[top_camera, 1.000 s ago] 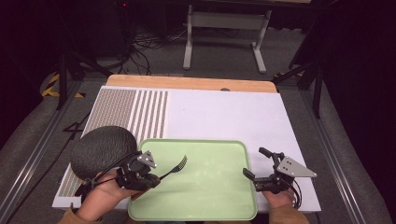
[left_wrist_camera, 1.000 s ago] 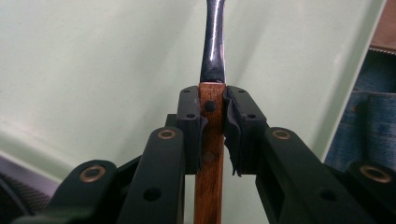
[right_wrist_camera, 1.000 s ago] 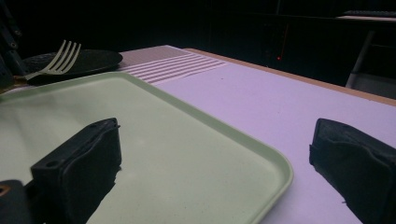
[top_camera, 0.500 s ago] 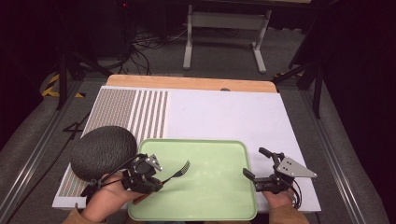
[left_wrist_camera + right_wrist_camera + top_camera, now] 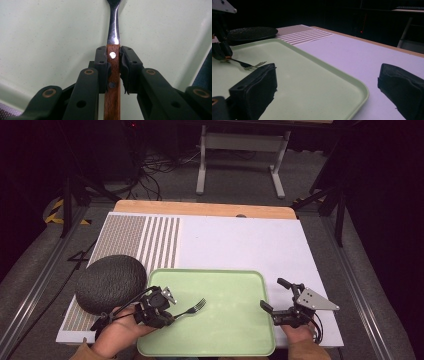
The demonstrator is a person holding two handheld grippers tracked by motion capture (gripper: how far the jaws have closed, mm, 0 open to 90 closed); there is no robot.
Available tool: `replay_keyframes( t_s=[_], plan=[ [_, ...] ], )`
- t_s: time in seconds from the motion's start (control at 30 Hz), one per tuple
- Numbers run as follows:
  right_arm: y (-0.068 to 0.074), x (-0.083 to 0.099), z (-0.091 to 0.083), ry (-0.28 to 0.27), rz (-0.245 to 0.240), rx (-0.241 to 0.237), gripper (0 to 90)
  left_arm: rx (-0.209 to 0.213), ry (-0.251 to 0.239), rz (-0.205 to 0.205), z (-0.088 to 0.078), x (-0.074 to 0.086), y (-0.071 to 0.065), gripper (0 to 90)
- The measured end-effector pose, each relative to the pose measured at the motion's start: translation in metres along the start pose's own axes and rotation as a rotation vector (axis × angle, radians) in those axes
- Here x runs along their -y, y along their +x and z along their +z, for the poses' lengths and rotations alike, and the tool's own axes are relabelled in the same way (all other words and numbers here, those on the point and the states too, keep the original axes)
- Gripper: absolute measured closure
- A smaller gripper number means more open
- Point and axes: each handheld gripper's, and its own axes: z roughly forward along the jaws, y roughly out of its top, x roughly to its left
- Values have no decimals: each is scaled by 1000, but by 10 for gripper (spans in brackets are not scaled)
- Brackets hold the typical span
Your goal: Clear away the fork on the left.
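Desk [image 5: 240, 245]: white top with a wooden strip along the far edge; the left portion carries a dotted field and a set of stripes. Room: dark, grey floor, cables trailing behind the desk, and a pale metal stand [image 5: 240, 150] beyond it; rails run along the floor at both sides. Dark round textured dish [image 5: 111, 282]: near left of the desk, touching or just overlapping the tray's left rim; whether it is a plate or a lid is hard to tell from here. Left gripper [image 5: 167, 312]: over the near left corner of the tray, jaws drawn narrow and clamped on the fork's wooden handle, one pad on each side. Fork [image 5: 192, 307]: handle wooden with rivets, neck and tines steel, tines pointing toward the tray's middle, low over or resting on the tray floor. Pale green tray [image 5: 250, 280]: rectangular, raised rim, at the near centre of the desk. Right gripper [image 5: 272, 295]: at the tray's near right corner, jaws spread wide, one over the tray and one over the bare desk, the rim between them, nothing held.
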Motion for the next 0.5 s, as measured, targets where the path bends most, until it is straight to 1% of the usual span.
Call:
replay_keyframes(
  t_s=[0.2, 0.37, 0.47, 0.5],
  plan=[
    [0, 0, 0, 0, -1, 0, 31, 5, 15, 2, 2, 0, 0, 768],
    [0, 0, 0, 1, -2, 0, 31, 2, 23, 13, 3, -1, -1, 763],
    [0, 0, 0, 1, -2, -1, 31, 2, 16, 19, 2, -1, -2, 753],
    [0, 0, 0, 1, -2, -1, 31, 3, 14, 16, 1, -1, -2, 738]
  ],
)
